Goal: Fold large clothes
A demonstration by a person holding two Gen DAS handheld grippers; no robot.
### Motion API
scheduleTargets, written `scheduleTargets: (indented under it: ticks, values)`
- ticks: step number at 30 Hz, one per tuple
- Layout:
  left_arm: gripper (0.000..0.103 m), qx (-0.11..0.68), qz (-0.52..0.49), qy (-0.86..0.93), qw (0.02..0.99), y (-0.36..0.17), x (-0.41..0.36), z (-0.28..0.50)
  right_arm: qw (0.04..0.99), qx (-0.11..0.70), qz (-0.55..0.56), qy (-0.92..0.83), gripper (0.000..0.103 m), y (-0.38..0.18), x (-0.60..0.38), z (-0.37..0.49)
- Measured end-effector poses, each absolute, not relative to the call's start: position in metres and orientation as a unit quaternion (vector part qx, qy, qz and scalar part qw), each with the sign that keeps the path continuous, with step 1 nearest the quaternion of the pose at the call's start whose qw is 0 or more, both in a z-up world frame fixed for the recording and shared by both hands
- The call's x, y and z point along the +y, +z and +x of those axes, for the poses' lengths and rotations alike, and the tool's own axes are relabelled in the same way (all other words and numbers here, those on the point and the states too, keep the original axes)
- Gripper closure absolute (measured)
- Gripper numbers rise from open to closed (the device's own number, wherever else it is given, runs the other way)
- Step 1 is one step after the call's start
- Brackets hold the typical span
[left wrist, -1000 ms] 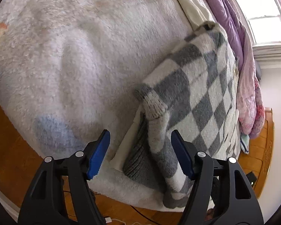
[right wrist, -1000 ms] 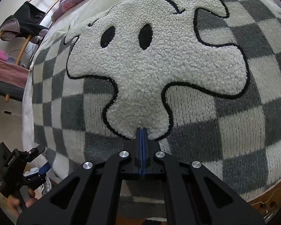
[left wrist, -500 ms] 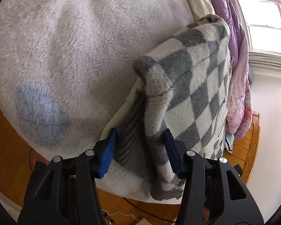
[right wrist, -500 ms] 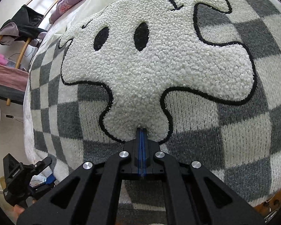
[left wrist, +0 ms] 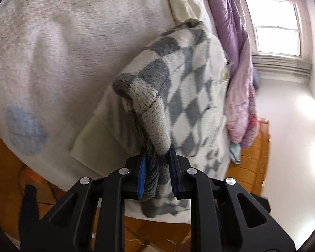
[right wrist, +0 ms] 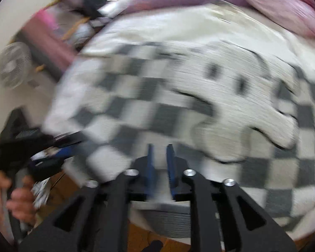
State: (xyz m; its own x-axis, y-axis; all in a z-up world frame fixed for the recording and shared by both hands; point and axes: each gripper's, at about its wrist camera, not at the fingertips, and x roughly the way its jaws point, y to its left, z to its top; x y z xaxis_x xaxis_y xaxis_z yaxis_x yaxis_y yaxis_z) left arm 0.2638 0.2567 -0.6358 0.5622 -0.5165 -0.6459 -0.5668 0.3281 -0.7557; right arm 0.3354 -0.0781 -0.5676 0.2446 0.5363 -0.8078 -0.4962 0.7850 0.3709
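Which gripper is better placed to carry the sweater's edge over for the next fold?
Left. The left gripper is closing with the checkered sweater's bunched edge between its pads. The right gripper is opening with nothing between its pads, in a blurred view.

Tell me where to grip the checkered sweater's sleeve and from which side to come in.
Grip the ribbed cuff end of the sleeve, coming from the bed's near edge along the sleeve. There it bunches into a narrow roll that fits between the pads. The left tool is closing on it just so; the sweater body is too broad.
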Motion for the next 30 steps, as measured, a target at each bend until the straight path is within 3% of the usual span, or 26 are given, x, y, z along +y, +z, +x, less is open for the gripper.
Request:
scheduleTargets:
  ticks: [1,6,17,18,20,21,22,24,25,26,30]
  values:
    - [0.085,0.467,-0.579,0.017,0.668,-0.633,0.256,0.267,0.786,0.506,0.008,0.355,0.053,-0.562,-0.066,0.325]
    - [0.085,0.466,-0.567,-0.011,0.68,-0.612,0.247,0.281,0.782,0.458,-0.043,0.421,0.037,-0.55,-0.017,0.295]
    - [0.085,0.474,-0.548,-0.017,0.689,-0.608,0.246,0.29,0.81,0.427,-0.131,0.38,0.035,-0.598,0.039,0.314]
    - [0.085,0.47,-0.553,-0.016,0.688,-0.609,0.248,0.291,0.811,0.425,-0.127,0.381,0.039,-0.599,0.041,0.316]
    - [0.085,0.467,-0.564,-0.011,0.681,-0.611,0.251,0.293,0.801,0.439,-0.118,0.39,0.057,-0.604,0.044,0.32]
    - [0.085,0.466,-0.57,-0.01,0.676,-0.611,0.253,0.292,0.8,0.446,-0.119,0.384,0.07,-0.606,0.045,0.321]
    - [0.077,0.464,-0.577,-0.01,0.672,-0.611,0.254,0.291,0.798,0.456,-0.117,0.376,0.081,-0.607,0.043,0.324]
    - [0.065,0.447,-0.562,-0.013,0.696,-0.596,0.257,0.28,0.79,0.486,-0.066,0.369,0.083,-0.607,0.033,0.337]
    - [0.049,0.441,-0.554,-0.011,0.706,-0.589,0.257,0.277,0.786,0.499,-0.024,0.364,0.084,-0.607,0.024,0.345]
    - [0.041,0.425,-0.549,-0.011,0.719,-0.578,0.258,0.27,0.782,0.508,0.018,0.36,0.084,-0.604,0.014,0.353]
    - [0.036,0.395,-0.516,0.03,0.76,-0.548,0.267,0.253,0.76,0.52,0.179,0.347,0.085,-0.591,-0.026,0.37]
